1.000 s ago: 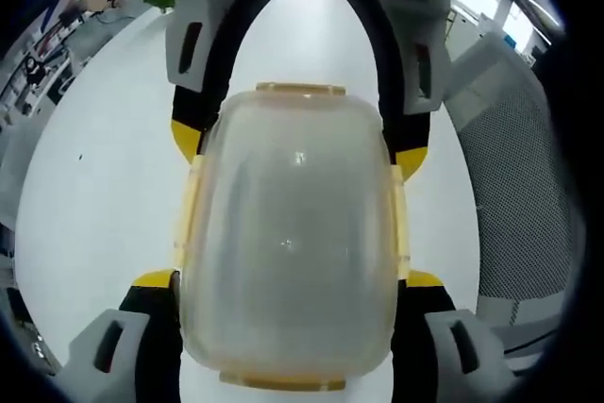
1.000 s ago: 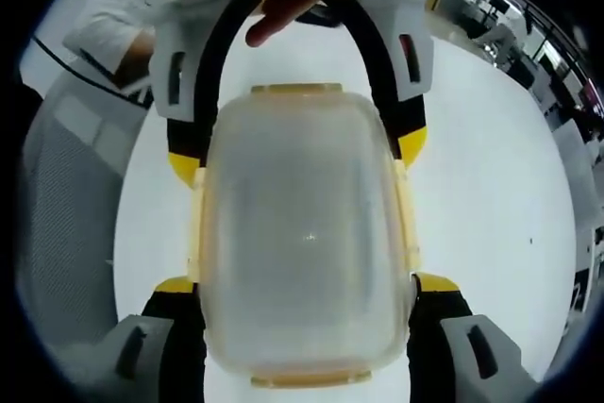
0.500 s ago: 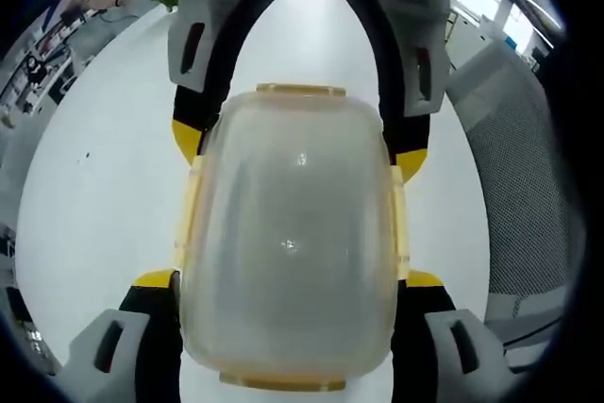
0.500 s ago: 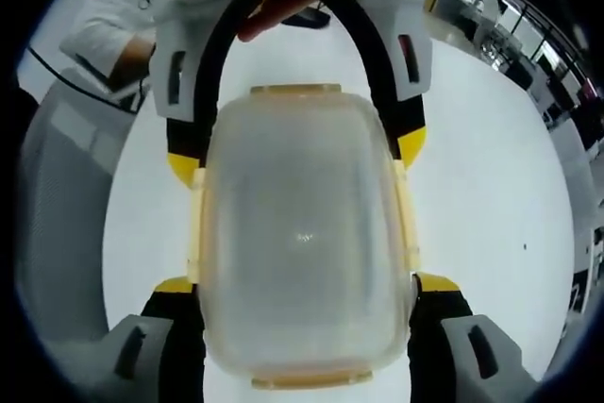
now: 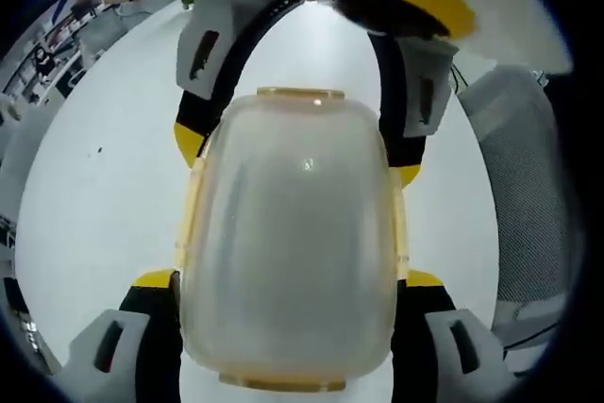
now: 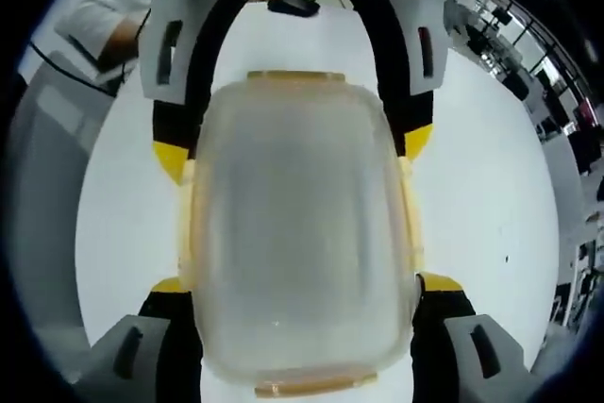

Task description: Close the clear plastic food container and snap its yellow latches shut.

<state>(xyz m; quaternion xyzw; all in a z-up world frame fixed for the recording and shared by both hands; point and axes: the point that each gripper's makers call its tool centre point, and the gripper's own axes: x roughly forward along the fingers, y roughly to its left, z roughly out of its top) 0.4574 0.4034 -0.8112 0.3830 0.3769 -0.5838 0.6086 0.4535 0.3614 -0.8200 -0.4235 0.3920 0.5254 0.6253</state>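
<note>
1. Left gripper view, nearest: left hand-held gripper [image 5: 288,323], jaws spread wide, one on each side of the container [image 5: 288,243], yellow tips pressed against its long sides. Gripping the container.
2. Same view: container clear and cloudy, lid on, filling the middle between the jaws. Pale yellow latches [image 5: 187,224] lying flat along both long sides; short yellow tabs at the near and far ends also flat against the rim.
3. Beyond the far end: right hand-held gripper [image 5: 300,153] entering from the top, black arms and yellow tips straddling the far corners of the container.
4. Underneath and around: white surface [image 5: 94,195], bare. Grey mesh chair back [image 5: 528,186] at the right edge. Farther off, top left, cluttered room and a bit of green plant, too small to make out.
5. Right gripper view, nearest: right hand-held gripper [image 6: 300,313], jaws wide apart, yellow tips touching the container [image 6: 297,233] on both long sides. Clamped on it.
6. Same view: yellow latches [image 6: 408,224] folded down along the sides, end tabs flat.
7. Past the far end: left hand-held gripper [image 6: 291,153], black arms round the far corners.
8. Farther: white surface [image 6: 481,195]; a person's white sleeve [image 6: 94,16] upper left; grey chair [image 6: 42,195] left edge; dim room upper right.
</note>
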